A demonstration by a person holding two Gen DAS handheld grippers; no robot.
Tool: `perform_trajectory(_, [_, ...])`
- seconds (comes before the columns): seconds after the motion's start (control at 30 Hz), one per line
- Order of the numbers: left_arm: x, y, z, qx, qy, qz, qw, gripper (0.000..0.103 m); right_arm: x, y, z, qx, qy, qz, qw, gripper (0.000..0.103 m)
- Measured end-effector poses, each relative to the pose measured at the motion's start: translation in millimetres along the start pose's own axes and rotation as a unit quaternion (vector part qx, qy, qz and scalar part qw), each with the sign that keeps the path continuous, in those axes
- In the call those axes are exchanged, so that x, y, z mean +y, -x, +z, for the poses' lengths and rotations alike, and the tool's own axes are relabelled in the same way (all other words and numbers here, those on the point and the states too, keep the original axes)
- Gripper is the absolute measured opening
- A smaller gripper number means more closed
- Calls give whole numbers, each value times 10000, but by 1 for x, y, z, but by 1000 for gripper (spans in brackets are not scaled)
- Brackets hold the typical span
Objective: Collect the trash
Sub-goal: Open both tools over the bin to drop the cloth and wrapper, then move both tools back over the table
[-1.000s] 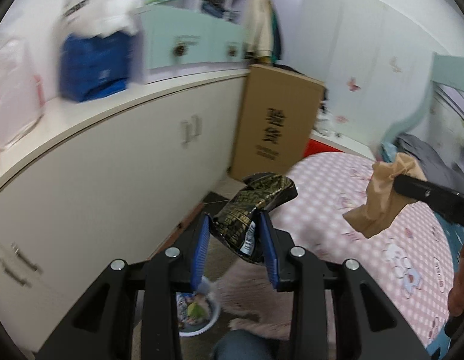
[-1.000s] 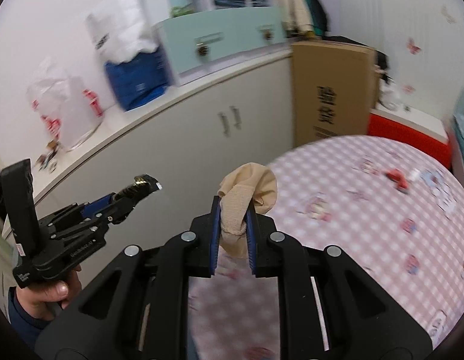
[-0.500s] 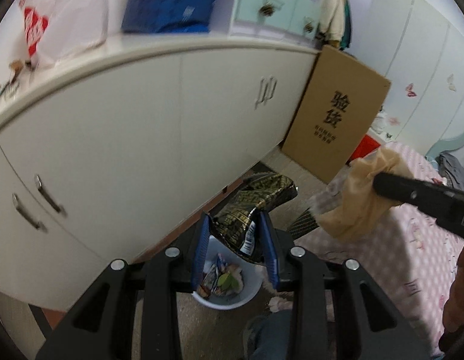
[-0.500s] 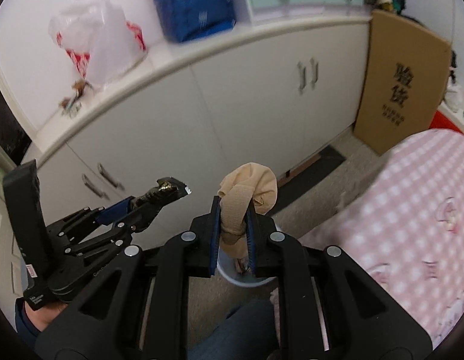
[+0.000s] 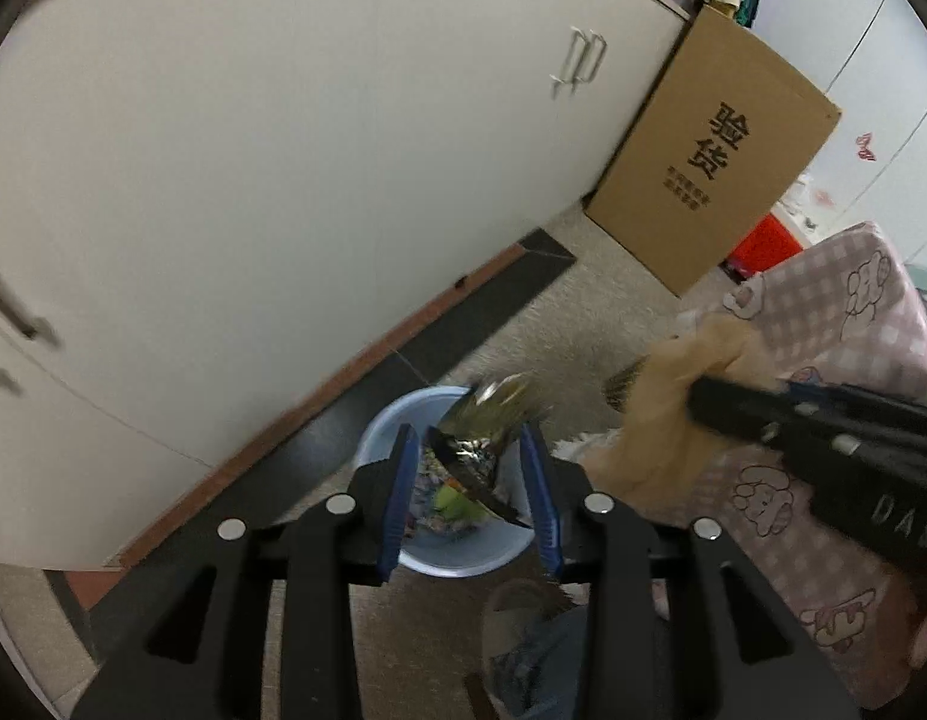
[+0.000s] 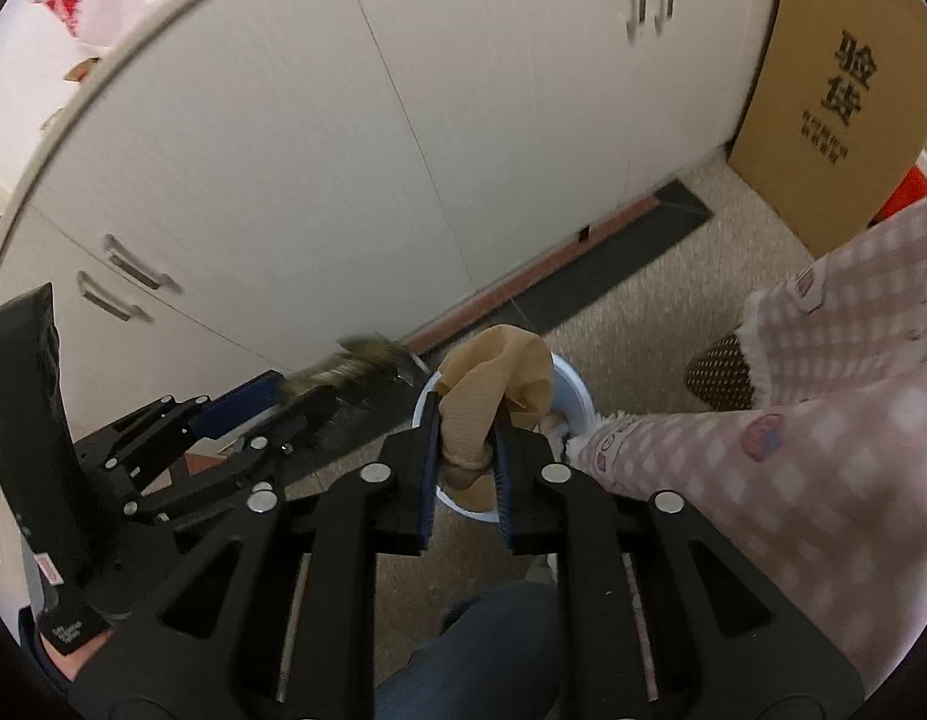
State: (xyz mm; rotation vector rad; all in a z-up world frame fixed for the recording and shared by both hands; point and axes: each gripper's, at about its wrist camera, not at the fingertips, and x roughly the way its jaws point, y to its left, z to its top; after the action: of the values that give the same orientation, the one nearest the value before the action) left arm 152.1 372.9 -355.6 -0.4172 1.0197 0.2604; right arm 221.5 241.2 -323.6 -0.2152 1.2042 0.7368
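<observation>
While the white cabinet is filling everything beyond both sets of jaws, I am seeing the cardboard box leaning far ahead to the right and the pink checked bedspread spreading right of the right gripper. Directly below the left gripper, the pale blue bin is sitting, already holding litter. I am clamping the tan stocking in the right jaws, over the bin. The left jaws are standing apart around the dark snack wrapper; it is blurred, possibly falling loose.
</observation>
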Motion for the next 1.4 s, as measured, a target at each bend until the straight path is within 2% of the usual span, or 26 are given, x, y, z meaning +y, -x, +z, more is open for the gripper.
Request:
perform_trajectory(0.03, [0, -6, 1, 83, -4, -2, 10000, 56, 0, -1, 1, -5, -7, 24, 10000, 71])
perform_trajectory(0.07, [0, -9, 2, 131, -43, 71, 9999, 68, 1, -1, 1, -20, 11, 41, 10000, 79])
perform_trajectory(0.13, [3, -10, 3, 91, -59, 83, 9999, 71, 2, -3, 2, -18, 43, -35, 10000, 79])
perform_trajectory(0.2, [5, -8, 4, 60, -23, 120, 9999, 77, 2, 0, 3, -81, 7, -103, 9999, 94])
perform_trajectory(0.23, [7, -5, 4, 7, 17, 154, 9999, 79, 1, 2, 3, -118, -2, -137, 9998, 97])
perform_trajectory(0.5, [11, 32, 6, -323, 148, 410, 9985, 85, 7, 24, 7, -361, 192, -142, 9991, 97])
perform_trajectory(0.67, [6, 66, 13, -660, 230, 467, 9965, 85, 12, 61, 10, -756, 227, 27, 9969, 97])
perform_trajectory(0.8, [-5, 95, 15, -920, 102, 471, 9946, 85, 9, 96, 8, -1112, 189, 69, 9936, 97])
perform_trajectory(1.2, [-74, 173, 11, -1702, -434, 536, 9830, 89, -29, 190, -29, -1945, -70, 87, 9808, 97])
perform_trajectory(1.4, [-123, 208, 6, -2029, -848, 395, 9747, 90, -61, 236, -59, -2382, -328, 8, 9707, 97])
